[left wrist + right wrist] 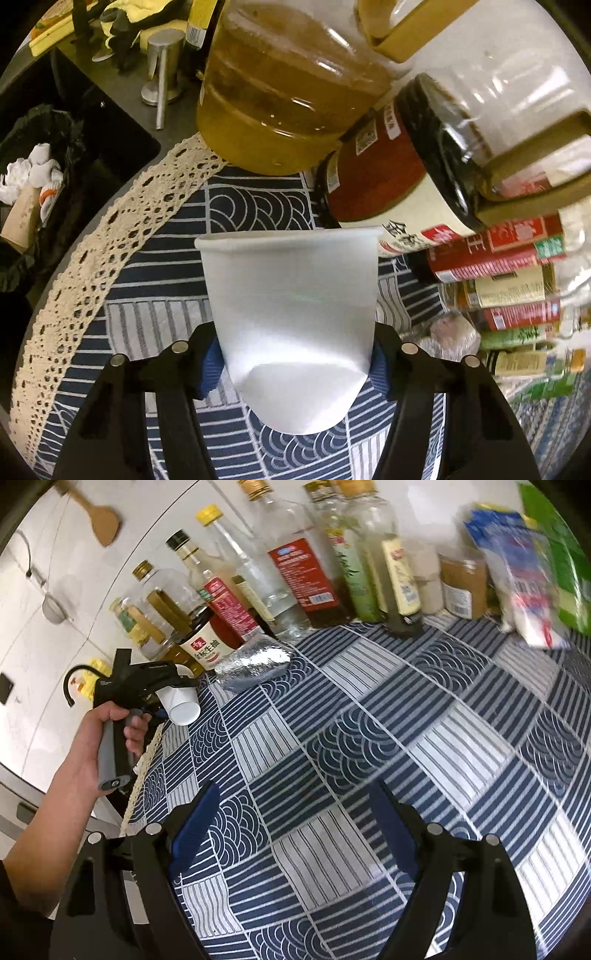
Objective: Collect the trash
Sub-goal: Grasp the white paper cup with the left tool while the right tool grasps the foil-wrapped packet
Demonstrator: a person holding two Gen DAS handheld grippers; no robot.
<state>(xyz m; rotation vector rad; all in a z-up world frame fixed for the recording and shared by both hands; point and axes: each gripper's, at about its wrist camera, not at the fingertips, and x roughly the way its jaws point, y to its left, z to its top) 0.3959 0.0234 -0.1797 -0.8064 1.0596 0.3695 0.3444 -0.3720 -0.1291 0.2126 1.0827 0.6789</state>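
One white paper cup (pixel 291 314) between the left hand-held gripper (pixel 293 369) pads, squeezed.

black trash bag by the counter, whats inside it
Inside the black trash bag, crumpled white tissues and a brown paper piece show near the top. Anything below is hidden. The left gripper holds the white paper cup.

White paper cup (pixel 291 302), navy-and-white wave and stripe tablecloth (pixel 369 720) with cream lace edge (pixel 110 236), blue gripper pads (pixel 194 827).
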